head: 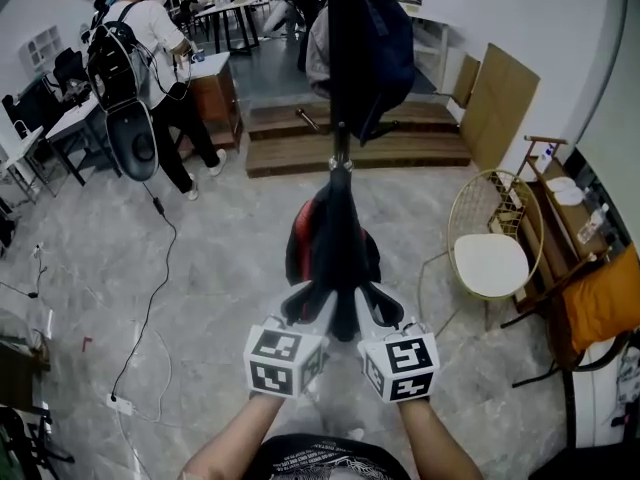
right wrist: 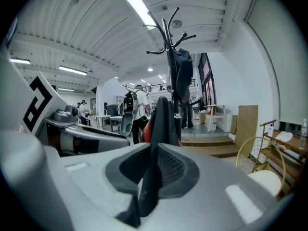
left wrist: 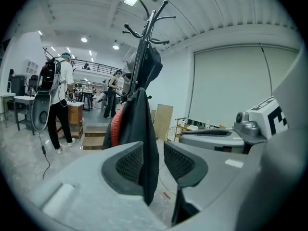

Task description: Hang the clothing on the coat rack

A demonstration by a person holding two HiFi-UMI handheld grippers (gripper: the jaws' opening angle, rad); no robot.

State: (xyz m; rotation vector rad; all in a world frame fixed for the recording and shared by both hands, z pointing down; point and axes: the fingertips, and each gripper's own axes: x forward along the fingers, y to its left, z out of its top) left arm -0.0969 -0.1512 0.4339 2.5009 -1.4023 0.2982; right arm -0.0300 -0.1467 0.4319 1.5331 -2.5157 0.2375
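Grey marbled floor [head: 200,298] spreads under everything. Right tongs [right wrist: 155,170] are closed, their ribbed black pads pinching a thin fold of the garment [head: 335,238]. Left tongs [left wrist: 154,159], just beside them, stand partly apart; the same cloth hangs between the pads and lies against the left one. The garment is soft and black, with red showing along one side. It is drawn into a long narrow band running from the jaws straight away to the rack [left wrist: 144,42], a slim dark pole with curved hooks. A dark jacket [head: 375,38] hangs higher on it.
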